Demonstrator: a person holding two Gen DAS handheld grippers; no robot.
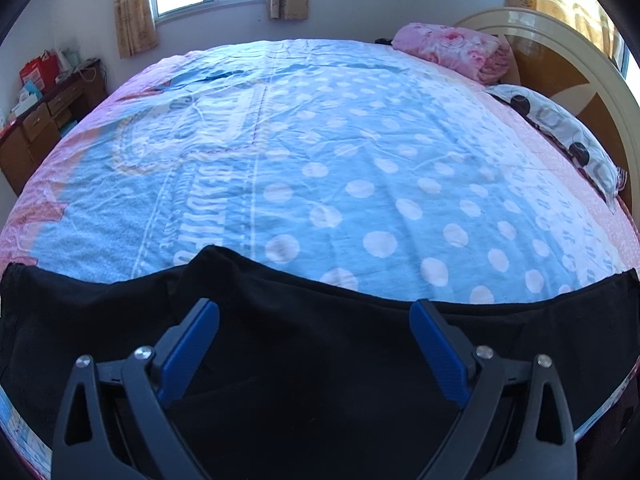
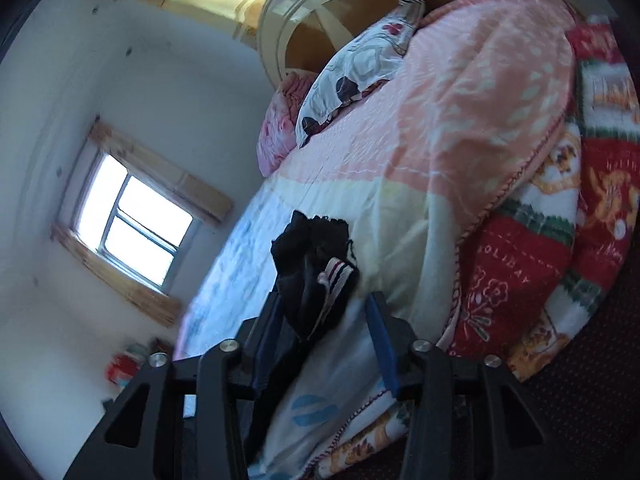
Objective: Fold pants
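Note:
The black pants (image 1: 312, 340) lie spread across the near edge of the bed in the left wrist view. My left gripper (image 1: 314, 312) is open, its blue pads (image 1: 192, 352) wide apart just above the black cloth, holding nothing. In the right wrist view the camera is tilted. My right gripper (image 2: 324, 312) is open, and a bunched end of the black pants (image 2: 316, 256) with a white striped band (image 2: 334, 276) hangs between its fingers, lying against the left blue pad (image 2: 268, 344). The right pad (image 2: 382, 344) stands apart from the cloth.
The bed carries a blue polka-dot blanket (image 1: 320, 160). A pink folded quilt (image 1: 452, 48), a spotted pillow (image 1: 560, 128) and a curved headboard (image 1: 580, 52) are at the right. A wooden desk (image 1: 44, 120) stands at the left. A red patterned blanket (image 2: 560, 240) hangs off the bed's side.

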